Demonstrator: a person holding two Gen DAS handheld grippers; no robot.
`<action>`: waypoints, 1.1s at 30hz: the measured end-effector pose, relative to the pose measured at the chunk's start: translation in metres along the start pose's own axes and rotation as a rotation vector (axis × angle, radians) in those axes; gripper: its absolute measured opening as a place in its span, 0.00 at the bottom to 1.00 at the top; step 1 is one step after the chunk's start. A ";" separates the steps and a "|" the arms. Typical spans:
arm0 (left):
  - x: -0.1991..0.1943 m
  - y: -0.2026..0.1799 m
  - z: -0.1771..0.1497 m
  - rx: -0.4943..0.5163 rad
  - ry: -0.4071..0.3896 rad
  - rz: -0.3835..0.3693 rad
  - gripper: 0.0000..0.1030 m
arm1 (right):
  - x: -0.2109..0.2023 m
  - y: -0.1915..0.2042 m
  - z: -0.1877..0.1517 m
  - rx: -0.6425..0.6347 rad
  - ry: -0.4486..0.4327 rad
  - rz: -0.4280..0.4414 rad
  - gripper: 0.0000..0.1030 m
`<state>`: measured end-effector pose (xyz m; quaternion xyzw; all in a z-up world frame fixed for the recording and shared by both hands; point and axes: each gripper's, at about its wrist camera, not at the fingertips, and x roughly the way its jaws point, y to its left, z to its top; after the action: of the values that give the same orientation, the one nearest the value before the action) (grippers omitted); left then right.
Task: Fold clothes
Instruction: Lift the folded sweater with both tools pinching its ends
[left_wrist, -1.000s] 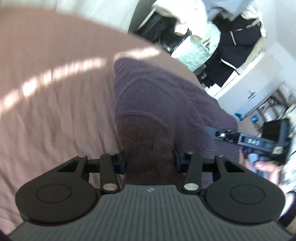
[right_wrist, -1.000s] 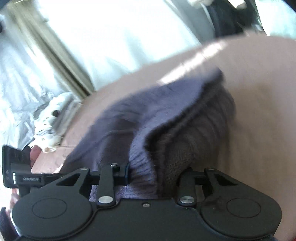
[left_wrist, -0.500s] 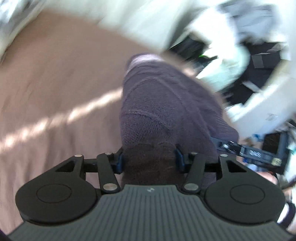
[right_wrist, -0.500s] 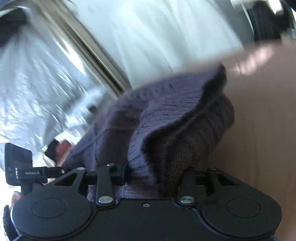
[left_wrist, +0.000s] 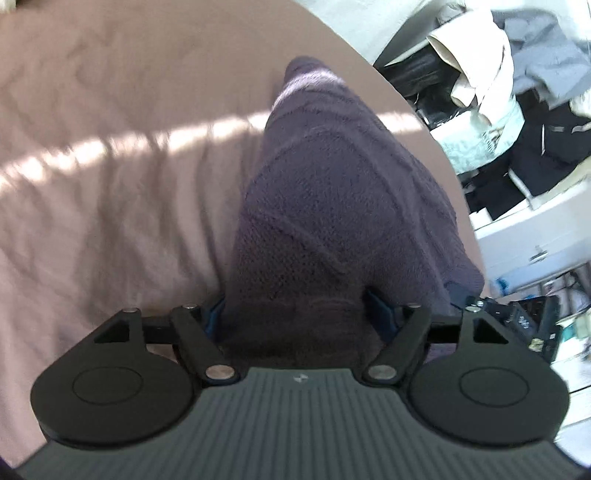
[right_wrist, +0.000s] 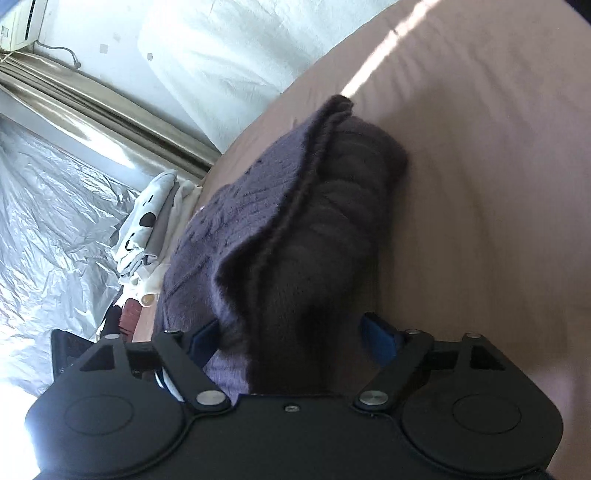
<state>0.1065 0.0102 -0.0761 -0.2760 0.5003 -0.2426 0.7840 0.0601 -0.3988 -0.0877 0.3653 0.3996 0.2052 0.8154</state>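
Observation:
A folded purple knit sweater (left_wrist: 332, 192) lies on the pinkish-brown bed sheet (left_wrist: 110, 192). Its near end sits between the blue pads of my left gripper (left_wrist: 295, 317), whose fingers are spread wide with the knit filling the gap. In the right wrist view the same sweater (right_wrist: 295, 229) shows stacked layers. My right gripper (right_wrist: 291, 332) is open around its other end, with a sliver of sheet showing beside the right pad (right_wrist: 380, 336). The right gripper (left_wrist: 517, 321) shows at the left view's right edge.
Beyond the bed's far edge a heap of white, grey and black clothes (left_wrist: 498, 92) stands above white drawers (left_wrist: 535, 243). A white printed garment (right_wrist: 147, 221) lies at the bed's corner, with silver plastic sheeting (right_wrist: 44, 221) and a curtain (right_wrist: 92, 107) behind.
Both grippers' fingers have spread wider than half a second ago. The sweater has come down from its lifted position and now lies on the sheet.

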 end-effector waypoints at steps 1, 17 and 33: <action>0.002 0.002 -0.001 -0.006 0.003 -0.004 0.74 | 0.010 0.004 0.004 -0.007 -0.001 -0.004 0.84; -0.014 -0.036 -0.028 0.165 -0.082 -0.017 0.45 | -0.041 0.107 0.004 -0.512 -0.199 -0.203 0.39; -0.110 0.017 0.203 0.213 -0.308 0.261 0.46 | 0.158 0.263 0.139 -0.652 -0.283 -0.030 0.39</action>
<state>0.2524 0.1333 0.0547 -0.1586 0.3776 -0.1456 0.9006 0.2548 -0.1887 0.0906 0.1048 0.2016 0.2573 0.9392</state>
